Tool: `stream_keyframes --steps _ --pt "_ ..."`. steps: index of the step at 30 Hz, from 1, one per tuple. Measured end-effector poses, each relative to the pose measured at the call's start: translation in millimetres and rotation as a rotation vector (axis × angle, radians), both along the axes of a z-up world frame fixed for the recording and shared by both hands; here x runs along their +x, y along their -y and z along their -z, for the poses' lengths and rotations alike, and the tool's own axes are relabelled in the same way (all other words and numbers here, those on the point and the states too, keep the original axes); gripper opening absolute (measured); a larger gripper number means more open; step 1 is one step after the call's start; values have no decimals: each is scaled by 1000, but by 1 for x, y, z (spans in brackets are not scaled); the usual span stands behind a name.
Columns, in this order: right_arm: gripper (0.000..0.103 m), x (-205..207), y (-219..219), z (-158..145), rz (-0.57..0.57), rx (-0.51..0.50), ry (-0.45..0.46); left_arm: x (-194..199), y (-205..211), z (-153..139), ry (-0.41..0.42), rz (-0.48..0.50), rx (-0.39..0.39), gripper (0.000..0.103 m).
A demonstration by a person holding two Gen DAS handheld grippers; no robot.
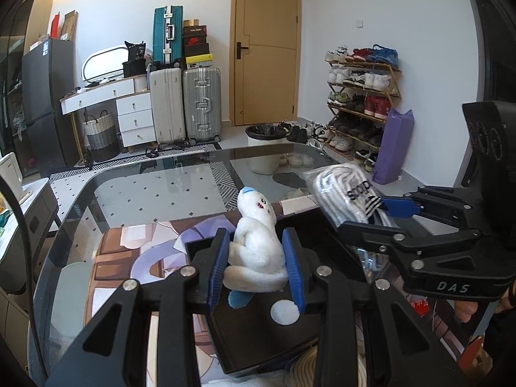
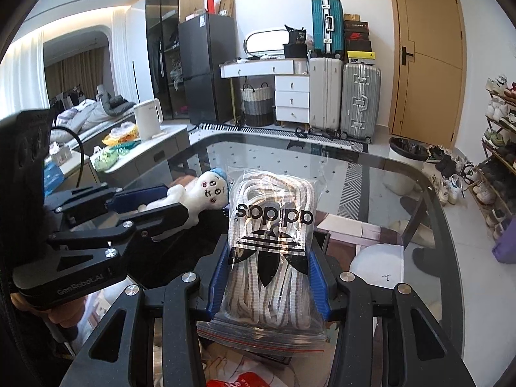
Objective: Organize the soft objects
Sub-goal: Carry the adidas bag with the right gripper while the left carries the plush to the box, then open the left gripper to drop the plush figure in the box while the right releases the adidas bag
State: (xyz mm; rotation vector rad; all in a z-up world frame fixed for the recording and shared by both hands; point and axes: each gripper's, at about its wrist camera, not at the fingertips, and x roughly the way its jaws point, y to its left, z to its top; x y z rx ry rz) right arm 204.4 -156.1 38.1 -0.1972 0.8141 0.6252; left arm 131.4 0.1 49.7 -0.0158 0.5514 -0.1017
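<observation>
My left gripper [image 1: 257,258] is shut on a white plush doll [image 1: 254,242] with a blue cap and blue feet, held upright over a black open box [image 1: 258,342]. The doll also shows in the right wrist view [image 2: 193,200], clamped in the left gripper [image 2: 151,203]. My right gripper [image 2: 269,277] is shut on a clear adidas bag of white shoelaces [image 2: 269,248], held above the same box. The bag also shows in the left wrist view [image 1: 345,196], between the right gripper's fingers [image 1: 400,208].
The glass table [image 1: 145,190] carries a patterned mat [image 1: 135,251]. More packets lie under the grippers [image 2: 245,377]. A coiled rope [image 1: 306,367] lies near the box. A bin [image 1: 264,148], suitcases and a shoe rack [image 1: 361,103] stand beyond the table.
</observation>
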Motion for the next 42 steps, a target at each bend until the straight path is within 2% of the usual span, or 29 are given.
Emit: stream_keyframes --steps 15,23,28,30,33,35,36,37,39,40,42 --pt "45 1 -10 15 -36 -92 -33 0 7 18 -56 28 24 33" --pt "45 10 -23 18 -77 -157 -70 -1 5 20 -75 27 34 34" --pt "45 12 -27 19 -117 -162 -88 -4 -1 18 -85 25 30 35" --pt "49 11 -28 20 -121 -168 -77 -5 -2 18 -91 26 32 35" --pt "52 8 -28 17 -120 -169 -58 -6 -4 18 -89 16 33 39" --pt "60 6 -24 12 -107 -161 -46 -7 -5 17 -84 15 33 45" --pt "65 4 -21 11 -102 -155 -42 -9 -5 16 -80 13 32 56" --pt "67 2 -17 8 -92 -147 -35 -10 -5 15 -76 9 34 60" --pt "78 0 -11 3 -71 -135 -27 -13 -6 13 -65 2 40 66" --pt "79 -2 -8 1 -71 -125 -30 -15 -7 12 -60 -2 40 76" --pt "79 -4 -6 2 -68 -123 -42 -19 -10 9 -40 -16 33 86"
